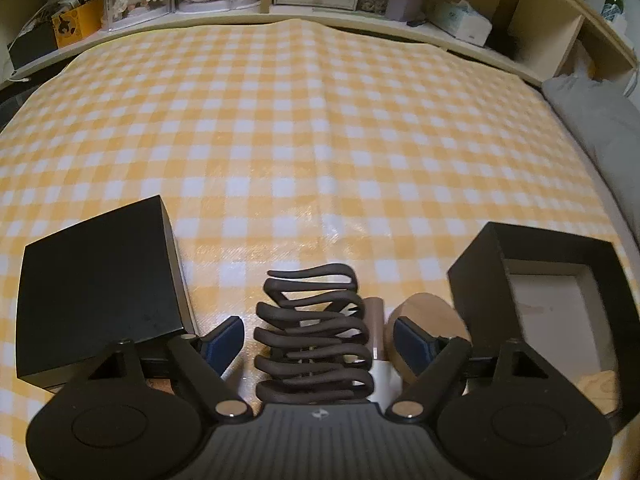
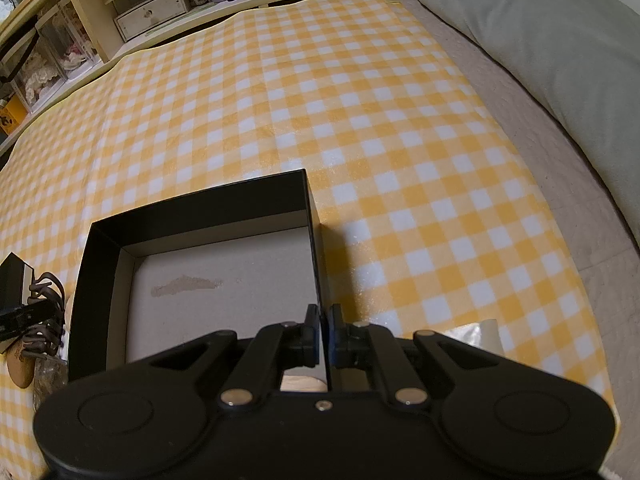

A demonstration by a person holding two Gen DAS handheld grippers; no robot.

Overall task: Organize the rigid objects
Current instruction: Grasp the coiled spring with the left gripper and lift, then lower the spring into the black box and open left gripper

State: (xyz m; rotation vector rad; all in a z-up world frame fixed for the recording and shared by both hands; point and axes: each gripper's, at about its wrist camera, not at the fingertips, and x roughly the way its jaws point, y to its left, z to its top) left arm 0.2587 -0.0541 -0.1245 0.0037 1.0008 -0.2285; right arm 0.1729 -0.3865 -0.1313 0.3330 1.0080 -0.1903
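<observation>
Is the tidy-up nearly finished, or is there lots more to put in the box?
It has barely begun. The open black box looks empty, with only its bare grey floor showing. The right gripper is pinching the box's right wall. The left gripper is open around the dark hair claw, not yet squeezing it. The wooden piece and black lid still lie on the checked cloth.

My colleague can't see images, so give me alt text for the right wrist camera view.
The right gripper is shut on the right wall of an open black box with a pale, empty-looking floor, sitting on a yellow and white checked cloth. A dark hair claw lies left of the box, and a grey pillow sits at far right.
</observation>
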